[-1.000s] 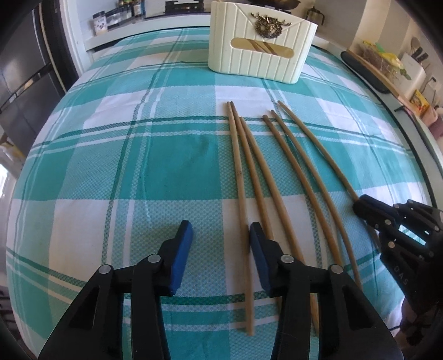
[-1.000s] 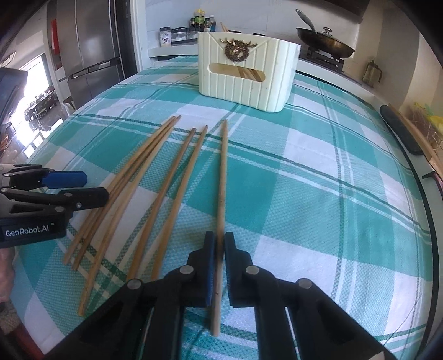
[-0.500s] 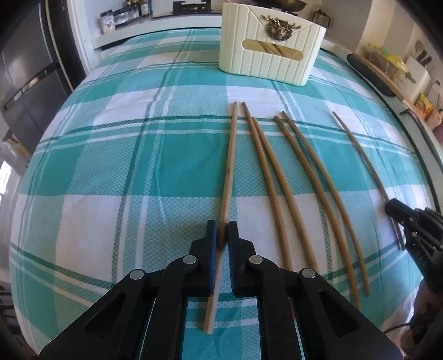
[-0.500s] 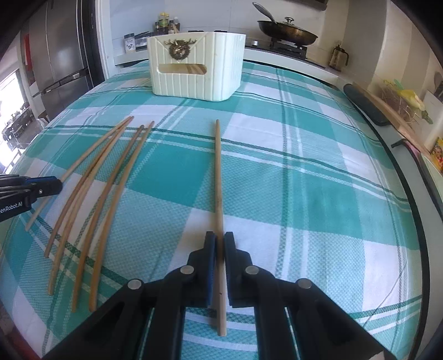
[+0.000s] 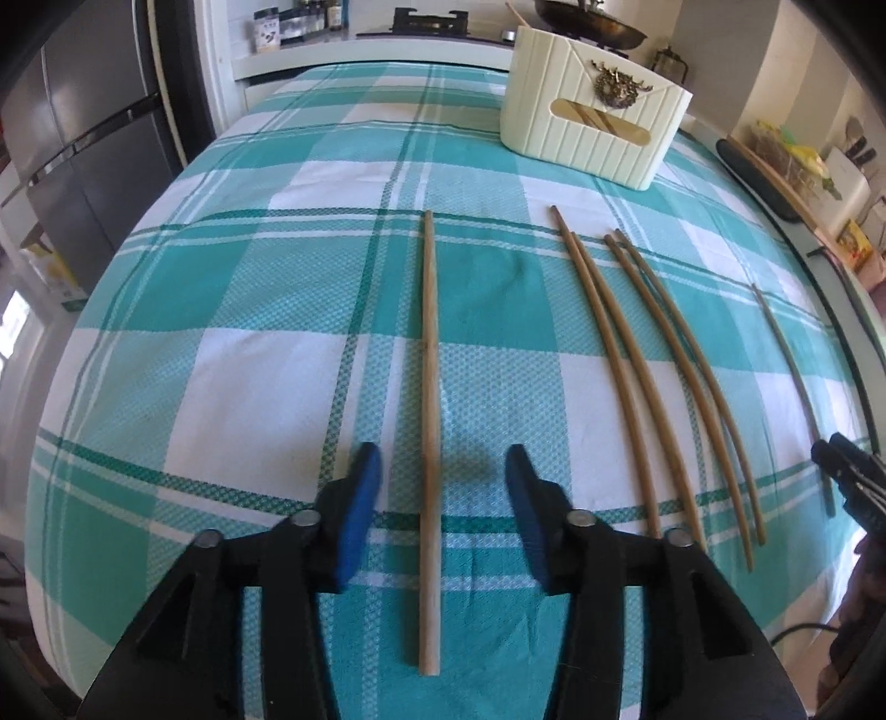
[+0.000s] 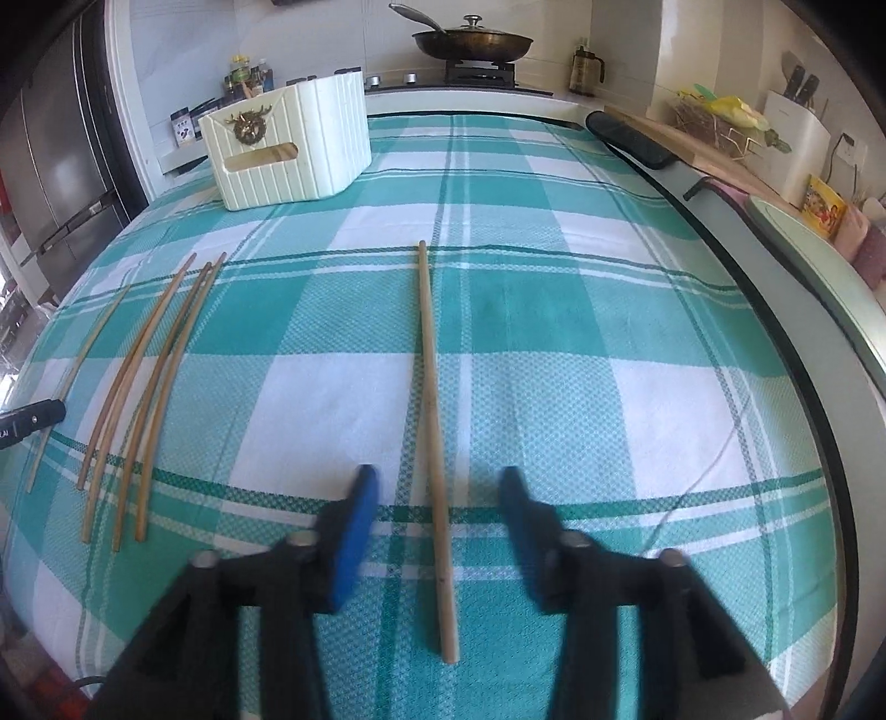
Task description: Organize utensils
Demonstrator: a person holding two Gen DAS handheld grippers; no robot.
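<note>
- Six wooden chopsticks lie flat on the teal-and-white checked tablecloth, all running roughly lengthwise toward the far end of the table.
- One single chopstick lies by itself on the left, straight between the two fingers of the left gripper, touching neither blue pad.
- The left gripper's jaws have just been opening and now stand well apart, holding nothing; the stick rests on the cloth in the gap.
- A group of four chopsticks lies in the middle, as two close pairs side by side, well apart from either single stick.
- One more lone chopstick lies on the right, between the fingers of the right gripper, again clear of both pads.
- The right gripper's jaws have just been opening too; they are spread wide and grip nothing.
- In the right wrist view the four grouped sticks show at the left, with the far-left single stick beyond them beside the tip of the other gripper.
- One cream ribbed holder box with a slot handle and a brass ornament stands at the far end of the cloth, apart from all the sticks.
- Behind the table: one frying pan with a lid on a stove, one grey fridge at the left, and one knife block on the counter at the right.
</note>
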